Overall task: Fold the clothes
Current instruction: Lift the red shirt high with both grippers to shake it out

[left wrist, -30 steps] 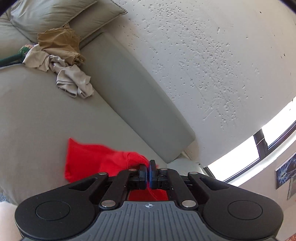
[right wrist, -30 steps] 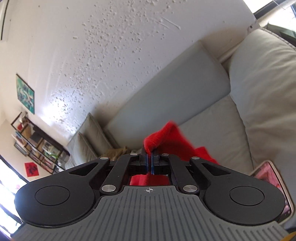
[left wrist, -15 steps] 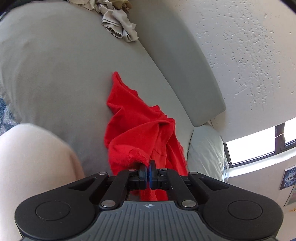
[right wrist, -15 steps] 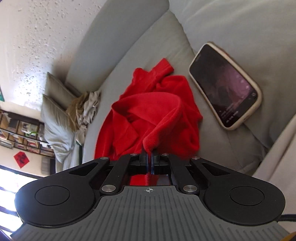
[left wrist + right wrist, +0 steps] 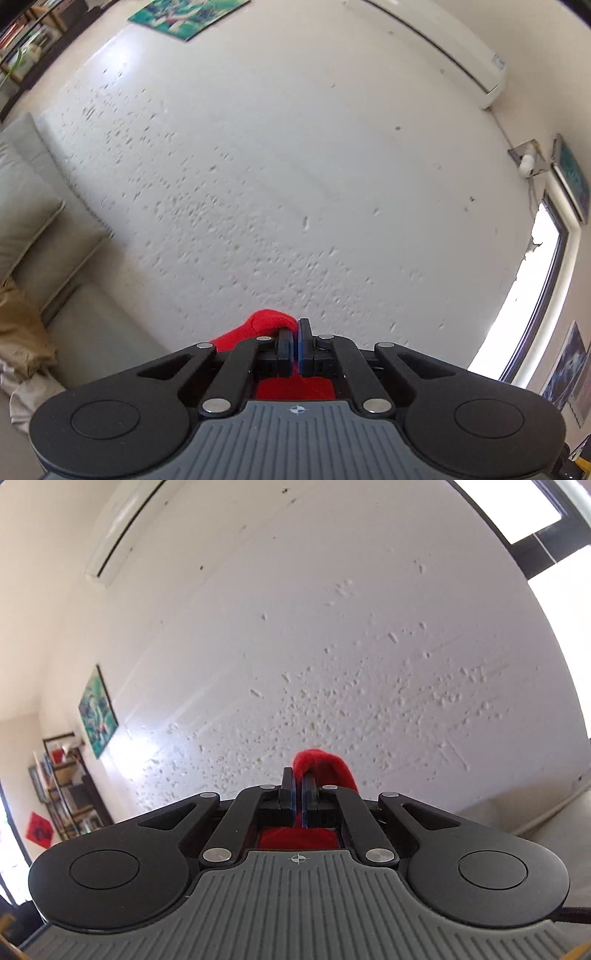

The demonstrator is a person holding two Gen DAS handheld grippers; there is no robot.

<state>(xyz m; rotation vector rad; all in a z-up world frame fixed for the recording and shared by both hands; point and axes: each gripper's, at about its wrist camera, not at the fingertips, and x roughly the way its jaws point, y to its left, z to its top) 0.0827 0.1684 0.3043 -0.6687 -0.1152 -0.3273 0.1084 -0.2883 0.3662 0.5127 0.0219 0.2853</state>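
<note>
Both hand-held grippers, left (image 5: 294, 341) and right (image 5: 297, 792), clamp the red garment (image 5: 266, 325), lifted toward twelve o'clock; next, spread it flat.

left wrist view looks along its fingers, tilted slightly up at the pitted white wall (image 5: 295, 166), sofa (image 5: 33, 206) at lower left. right wrist view faces the same wall (image 5: 332, 646) about level. both share the air conditioner (image 5: 443, 37) and the green picture (image 5: 96, 710).
</note>
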